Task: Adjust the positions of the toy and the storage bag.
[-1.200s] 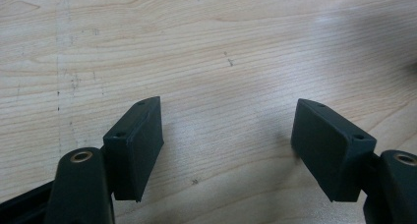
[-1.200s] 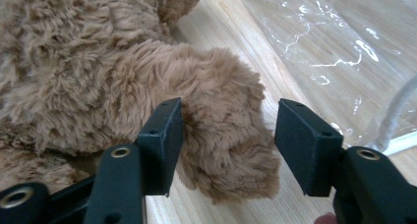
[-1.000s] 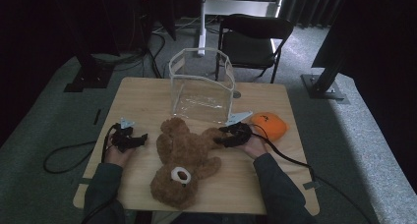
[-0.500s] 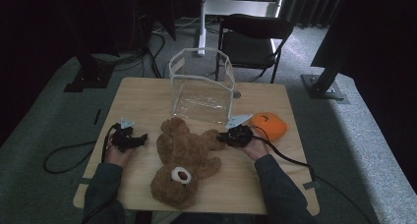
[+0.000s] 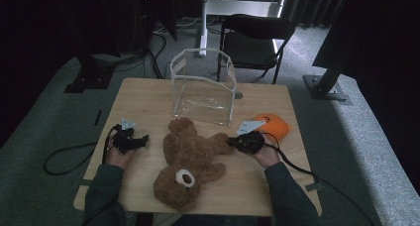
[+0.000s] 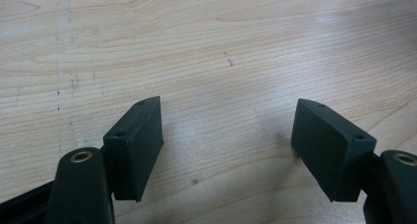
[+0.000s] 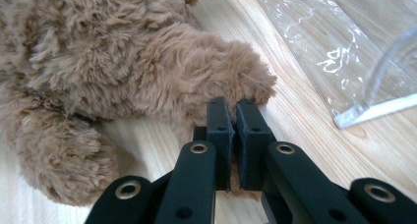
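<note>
The right tool (image 7: 233, 121) has just pinched the teddy bear (image 5: 190, 159)'s paw, bear stretching left of it, feet toward the far clear bag (image 5: 203, 87).

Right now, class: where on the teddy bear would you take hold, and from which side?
Grip a limb, not the wide body. The teddy bear lies flat, its paw stretching toward the table's right side, soft and narrow enough to pinch. The right gripper comes in level from that side and has just been closing on the paw's fur.

Left gripper (image 6: 228, 150) jaws wide apart, right gripper (image 7: 234, 117) jaws just closed, nearly touching
</note>
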A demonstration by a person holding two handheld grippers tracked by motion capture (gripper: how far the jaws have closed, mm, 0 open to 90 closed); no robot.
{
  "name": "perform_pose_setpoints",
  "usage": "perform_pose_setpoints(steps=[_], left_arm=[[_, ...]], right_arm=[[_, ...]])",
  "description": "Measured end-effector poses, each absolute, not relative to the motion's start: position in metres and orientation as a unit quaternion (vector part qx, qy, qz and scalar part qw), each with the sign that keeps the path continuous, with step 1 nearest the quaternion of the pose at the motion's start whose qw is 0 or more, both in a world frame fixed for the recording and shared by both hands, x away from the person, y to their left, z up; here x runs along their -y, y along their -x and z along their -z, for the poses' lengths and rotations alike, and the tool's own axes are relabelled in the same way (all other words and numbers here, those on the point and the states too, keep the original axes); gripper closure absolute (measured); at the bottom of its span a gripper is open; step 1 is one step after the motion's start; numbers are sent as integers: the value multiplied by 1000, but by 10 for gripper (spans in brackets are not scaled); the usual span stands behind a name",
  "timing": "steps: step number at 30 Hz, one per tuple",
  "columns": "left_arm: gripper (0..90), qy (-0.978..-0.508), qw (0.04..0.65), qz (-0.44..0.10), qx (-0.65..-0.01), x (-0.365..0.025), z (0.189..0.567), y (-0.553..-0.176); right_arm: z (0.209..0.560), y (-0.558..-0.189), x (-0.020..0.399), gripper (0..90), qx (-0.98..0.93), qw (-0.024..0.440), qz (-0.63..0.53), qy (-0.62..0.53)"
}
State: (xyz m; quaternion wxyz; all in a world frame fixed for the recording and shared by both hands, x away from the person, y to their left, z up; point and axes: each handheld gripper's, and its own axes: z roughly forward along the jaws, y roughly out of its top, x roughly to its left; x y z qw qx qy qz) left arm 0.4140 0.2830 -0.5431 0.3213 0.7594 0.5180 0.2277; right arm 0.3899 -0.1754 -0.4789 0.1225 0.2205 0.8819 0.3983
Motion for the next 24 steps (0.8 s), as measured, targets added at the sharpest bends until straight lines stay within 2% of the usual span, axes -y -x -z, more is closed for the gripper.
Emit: perform_pose_setpoints(steps=[24], left_arm=[[286, -759, 321, -228, -518, -283, 543, -414]], right_arm=[[467, -353, 232, 862, -854, 167, -416, -263]])
